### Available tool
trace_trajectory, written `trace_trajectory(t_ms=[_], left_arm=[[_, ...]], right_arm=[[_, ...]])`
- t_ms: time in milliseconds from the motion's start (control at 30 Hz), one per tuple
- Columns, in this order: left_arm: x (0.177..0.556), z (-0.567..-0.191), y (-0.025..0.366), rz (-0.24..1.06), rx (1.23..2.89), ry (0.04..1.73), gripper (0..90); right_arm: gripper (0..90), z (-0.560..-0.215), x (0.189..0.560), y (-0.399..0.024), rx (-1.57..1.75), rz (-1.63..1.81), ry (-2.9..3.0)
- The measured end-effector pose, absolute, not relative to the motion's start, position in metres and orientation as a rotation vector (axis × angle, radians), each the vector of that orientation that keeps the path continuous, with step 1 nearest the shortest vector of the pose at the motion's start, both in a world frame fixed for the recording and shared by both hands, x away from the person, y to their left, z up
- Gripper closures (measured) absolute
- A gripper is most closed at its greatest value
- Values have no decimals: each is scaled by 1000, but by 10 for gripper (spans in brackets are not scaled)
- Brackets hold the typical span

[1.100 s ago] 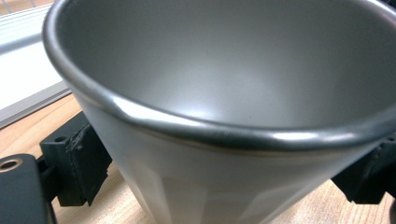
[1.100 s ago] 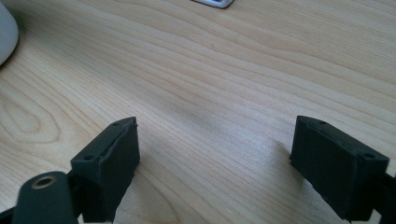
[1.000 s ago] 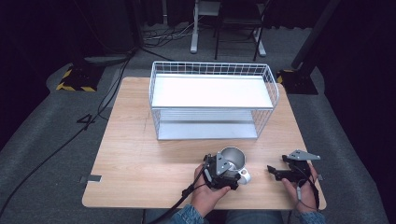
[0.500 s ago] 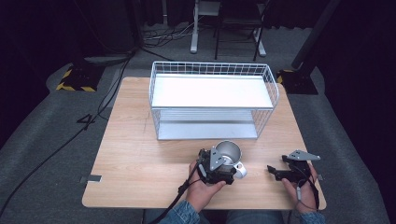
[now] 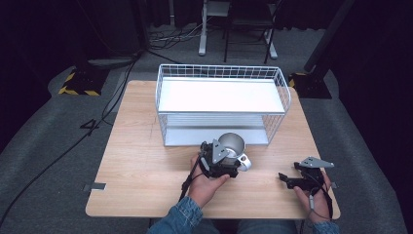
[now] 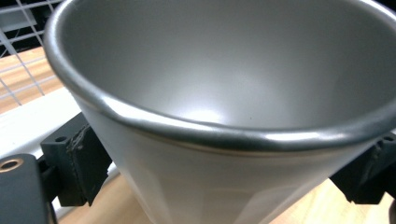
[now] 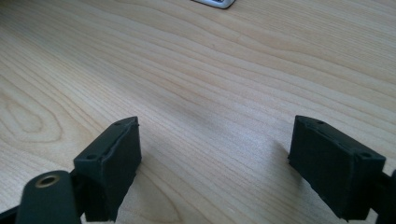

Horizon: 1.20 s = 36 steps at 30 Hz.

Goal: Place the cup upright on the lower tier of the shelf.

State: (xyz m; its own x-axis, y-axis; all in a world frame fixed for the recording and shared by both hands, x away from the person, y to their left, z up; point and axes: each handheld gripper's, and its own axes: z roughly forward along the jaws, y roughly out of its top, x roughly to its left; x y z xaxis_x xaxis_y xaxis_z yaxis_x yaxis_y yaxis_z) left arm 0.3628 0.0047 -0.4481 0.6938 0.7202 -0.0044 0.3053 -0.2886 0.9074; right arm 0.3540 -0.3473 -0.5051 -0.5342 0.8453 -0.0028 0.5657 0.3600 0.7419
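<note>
1. The left gripper (image 5: 229, 158) pinches a steel mug (image 5: 232, 145) between its jaws, pads pressed to the mug's tapering wall (image 6: 196, 186) just under the rim (mouth upward, empty inside).
2. The right gripper (image 5: 287, 179) rests spread on bare wood, jaws wide with nothing between them, well apart from the mug.
3. The mug sits just in front of the white wire basket (image 5: 285, 92) on the table (image 5: 131, 161); grasping looks done, placing it into the rack seemingly remains.
</note>
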Motion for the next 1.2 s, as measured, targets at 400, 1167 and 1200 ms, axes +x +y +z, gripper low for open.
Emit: trace_trajectory(t_ms=[400, 1167, 1200], left_arm=[[393, -439, 10, 573, 1862, 828, 82], [439, -451, 18, 643, 1765, 940, 81], [439, -451, 18, 643, 1765, 940, 82]], right_arm=[[166, -505, 354, -347, 1233, 995, 2242], [167, -505, 354, -347, 1230, 995, 2245], [167, -505, 354, -347, 1230, 995, 2245]])
